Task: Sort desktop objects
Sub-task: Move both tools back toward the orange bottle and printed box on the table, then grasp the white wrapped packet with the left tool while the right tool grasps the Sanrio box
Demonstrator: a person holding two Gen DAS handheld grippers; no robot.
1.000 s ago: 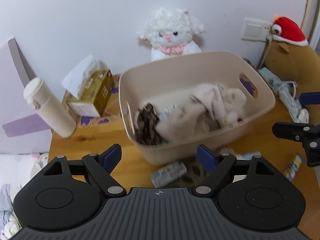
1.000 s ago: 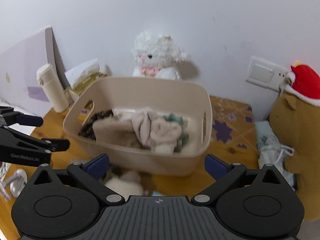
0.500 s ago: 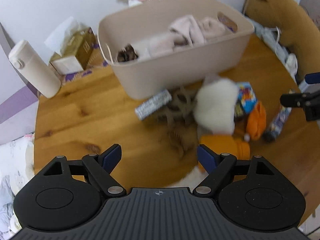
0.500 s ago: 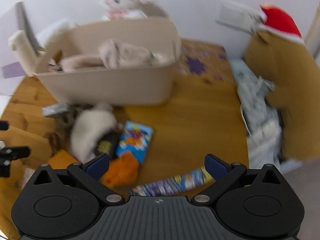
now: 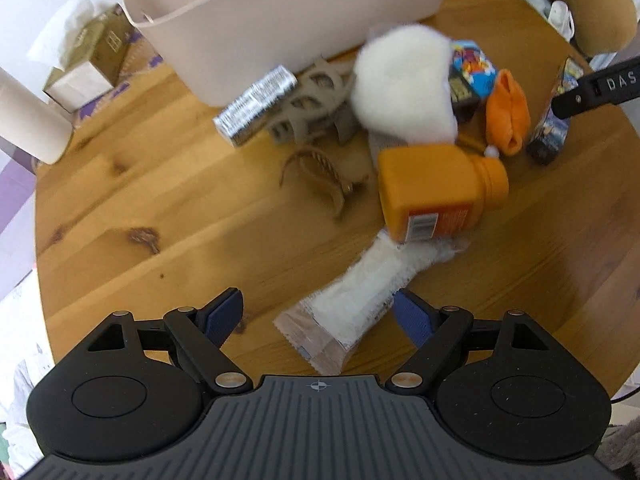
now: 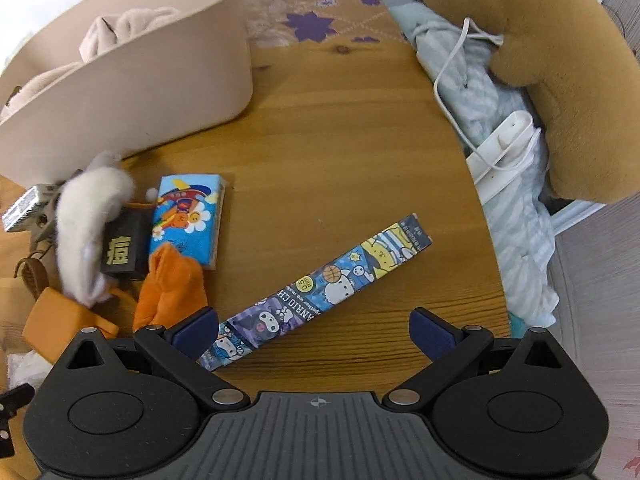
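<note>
At lower centre of the left wrist view, the left tool point(image 5: 318, 312) hangs over a clear-wrapped white packet point(image 5: 356, 292) lying flat on the wooden surface point(image 5: 160, 200), fingers spread wide w/ nothing between them. Packet runs diagonally, near end just ahead of the blue pads, far end tucked under the orange bottle point(image 5: 436, 192).

Right tool point(image 6: 314, 330) is likewise released and empty; the long cartoon-print box point(image 6: 320, 288) lies diagonally in front of it, lower left end beside the left pad.

Rest of the clutter sits mid-frame in the left view: white fluffy item point(image 5: 404, 84), orange cloth point(image 5: 508, 112), silver packet point(image 5: 256, 106), tan hair clips point(image 5: 316, 96), all near the beige bin point(image 5: 280, 24) at top, which already holds fabric.

Likely step: pick one item each, drop into the bin. To do it well:
- Left: come down across the packet's narrow width, not along its length; wrapper prob. slippery, so bite mid-body, clear of the bottle.
- Right: turn the wrist so pads square up to the box's long sides.

Both tools tilt downward toward the surface, roughly level side to side.
</note>
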